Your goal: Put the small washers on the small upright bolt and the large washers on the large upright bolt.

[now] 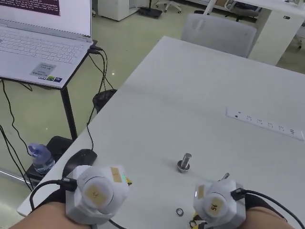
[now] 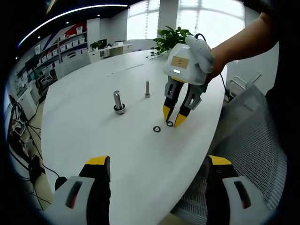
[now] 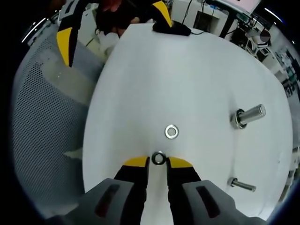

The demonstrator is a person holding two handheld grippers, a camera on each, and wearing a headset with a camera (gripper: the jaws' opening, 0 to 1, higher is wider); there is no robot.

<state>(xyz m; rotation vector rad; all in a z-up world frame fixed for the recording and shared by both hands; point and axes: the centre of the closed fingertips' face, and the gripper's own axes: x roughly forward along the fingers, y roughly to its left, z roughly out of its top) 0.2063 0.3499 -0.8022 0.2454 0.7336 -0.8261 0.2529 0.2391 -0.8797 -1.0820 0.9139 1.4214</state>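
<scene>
Right tongs [image 3: 158, 162] pinch a washer [image 3: 158, 158] at their tips on the tabletop [image 3: 187, 70]; another washer [image 3: 171, 131] lies just ahead. Left tongs [image 2: 158, 161] are spread wide.

Yellow, black and silver on a white surface [image 1: 200, 86]
Left tongs [image 2: 158, 161] and right tongs [image 3: 158, 161] are black, tipped yellow; washers [image 3: 171, 131] and bolts [image 3: 248, 115] are silver.
</scene>
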